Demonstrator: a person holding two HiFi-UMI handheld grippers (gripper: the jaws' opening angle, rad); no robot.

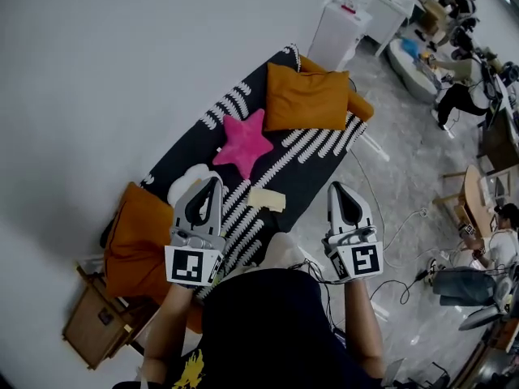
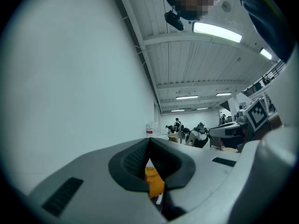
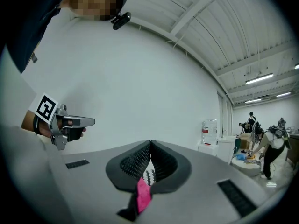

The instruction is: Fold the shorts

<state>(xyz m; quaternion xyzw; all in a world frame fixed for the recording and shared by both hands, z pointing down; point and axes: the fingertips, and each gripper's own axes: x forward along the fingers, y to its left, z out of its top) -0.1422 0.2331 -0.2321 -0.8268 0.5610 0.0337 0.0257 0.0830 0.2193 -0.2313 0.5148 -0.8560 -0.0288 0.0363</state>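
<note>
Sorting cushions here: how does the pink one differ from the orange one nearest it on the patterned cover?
The pink cushion is star-shaped; the orange cushion is rectangular. The pink cushion is smaller than the orange cushion. The pink cushion lies mid-cover; the orange cushion sits at the far end. Both are plain-coloured and rest on the black-and-white cover.

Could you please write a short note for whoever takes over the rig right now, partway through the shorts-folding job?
Grippers: the left hand-held gripper has its jaws together and holds nothing. The right hand-held gripper is also shut and empty. Both point level in front of the person.
Things: a pale cloth lies on the black-and-white cover, between the two grippers. It may be the shorts. A pink star cushion and an orange pillow lie further along.
Done: the cloth looks small and flat, possibly folded.
Left: check the cloth, and fold it if it is not.
</note>
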